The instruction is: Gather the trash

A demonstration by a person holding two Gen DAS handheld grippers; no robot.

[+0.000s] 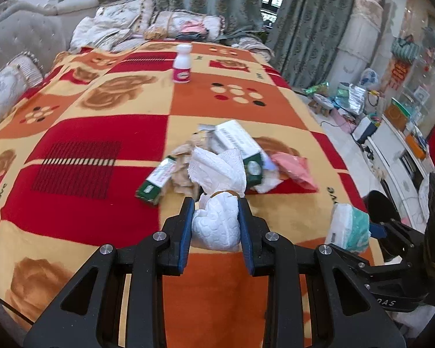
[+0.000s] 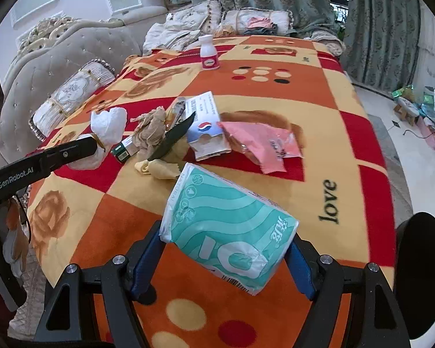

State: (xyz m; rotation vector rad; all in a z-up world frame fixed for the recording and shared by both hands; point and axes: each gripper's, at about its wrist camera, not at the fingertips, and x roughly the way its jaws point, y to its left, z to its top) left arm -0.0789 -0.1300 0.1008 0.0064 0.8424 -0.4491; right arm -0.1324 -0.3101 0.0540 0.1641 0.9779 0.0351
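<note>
Left gripper point(image 1: 216, 203) clamped on soft, light crumpled tissue point(image 1: 217, 223); right gripper point(image 2: 226, 249) squeezing squashy tissue pack point(image 2: 229, 229) mid-body, slippery film.

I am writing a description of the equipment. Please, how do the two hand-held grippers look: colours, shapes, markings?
Each hand-held gripper, left and right, has a black frame with triangular cut-outs and round silver bolts. The fingers carry flat blue pads on their inner faces. Seen from the right wrist, the left one's side bears white lettering, "GenRobot.AI". A thin black cable runs near the left gripper's lower left edge.
</note>
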